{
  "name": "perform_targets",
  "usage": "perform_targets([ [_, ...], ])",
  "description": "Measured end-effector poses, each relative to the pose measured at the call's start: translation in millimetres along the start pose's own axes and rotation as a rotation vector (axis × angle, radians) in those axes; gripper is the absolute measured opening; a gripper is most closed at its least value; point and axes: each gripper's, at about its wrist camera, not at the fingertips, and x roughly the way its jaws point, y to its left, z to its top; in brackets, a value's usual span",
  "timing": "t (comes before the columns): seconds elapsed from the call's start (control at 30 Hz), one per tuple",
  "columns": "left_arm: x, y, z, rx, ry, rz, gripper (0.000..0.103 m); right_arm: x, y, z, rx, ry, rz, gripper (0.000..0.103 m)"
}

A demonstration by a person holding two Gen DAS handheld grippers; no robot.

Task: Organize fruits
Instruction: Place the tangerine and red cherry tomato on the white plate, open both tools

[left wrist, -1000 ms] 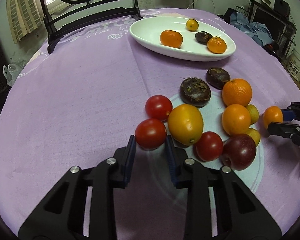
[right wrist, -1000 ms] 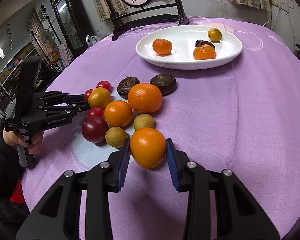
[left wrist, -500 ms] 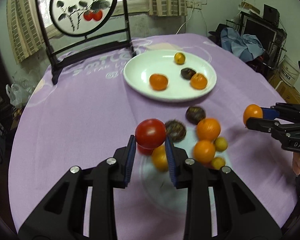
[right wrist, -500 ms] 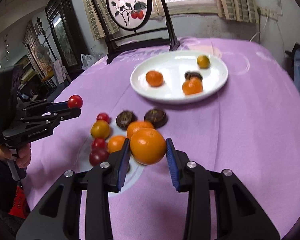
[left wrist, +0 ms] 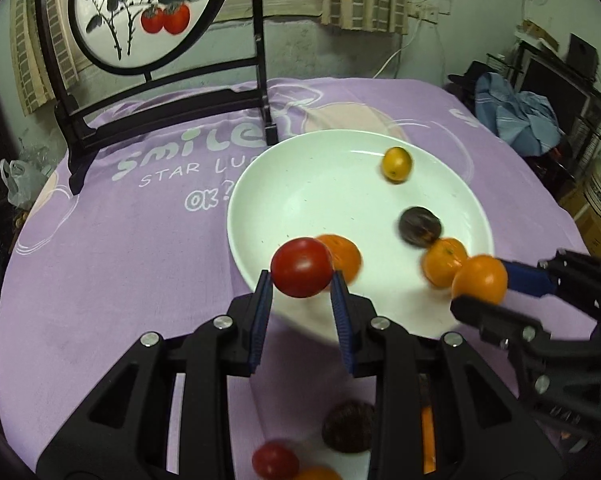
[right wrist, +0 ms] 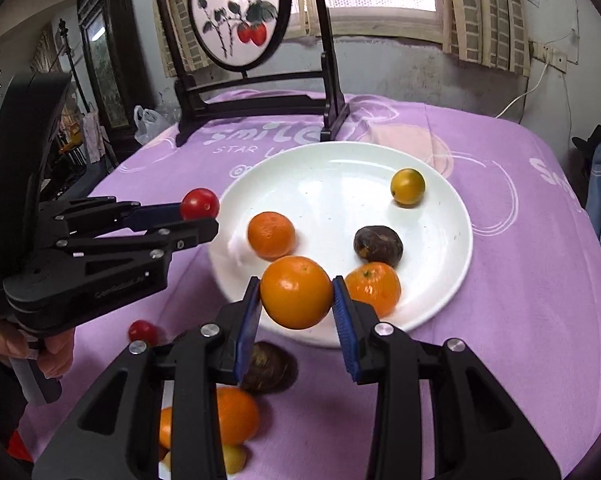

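Nearest, low on the purple-clothed surface (right wrist: 520, 320), the leftover fruit lies loose: a cherry tomato (right wrist: 142, 331), a dark passion fruit (right wrist: 270, 366) and an orange (right wrist: 236, 414) partly hidden behind the gripper frames. Just above them, the left gripper (left wrist: 301, 292) has its jaws clenched on a red tomato (left wrist: 301, 267), held in the air over the plate's 7 o'clock rim. Beside it, the right gripper (right wrist: 296, 300) grasps an orange fruit (right wrist: 296, 292) between its blue pads, held over the plate's 6 o'clock edge. A hand (right wrist: 40, 350) grips the left tool's handle at the left of the right wrist view.

Beyond the jaws sits the white plate (right wrist: 328, 168). On it are a tangerine (right wrist: 271, 235) toward 9 o'clock, another tangerine (right wrist: 374, 288) near 5 o'clock, touching a dark passion fruit (right wrist: 378, 246) just behind it, and a small yellow citrus (right wrist: 407, 186) toward 1 o'clock.

Farthest, at 12 o'clock on the cloth, stands a dark wooden frame holding a round painted screen (right wrist: 238, 12) with red fruit on it.
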Motion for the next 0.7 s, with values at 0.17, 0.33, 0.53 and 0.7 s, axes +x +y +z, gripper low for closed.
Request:
perform_targets([
  [0.17, 33, 6, 14, -0.024, 0.035, 0.017, 0.030, 29, -3, 8, -0.002, 0.038, -0.024, 0.037],
  [0.33, 44, 7, 25, -0.037, 0.004, 0.058, 0.033, 45, -8, 13, 0.023, 0.053, -0.034, 0.040],
  [0.53, 36, 9, 31, -0.061, -0.045, 0.083, 0.078, 30, -8, 14, 0.053, -0.013, -0.051, 0.054],
  [0.7, 17, 6, 21, -0.040, -0.049, 0.075, 0.079, 0, -9, 3, 0.077, -0.049, -0.009, 0.056],
])
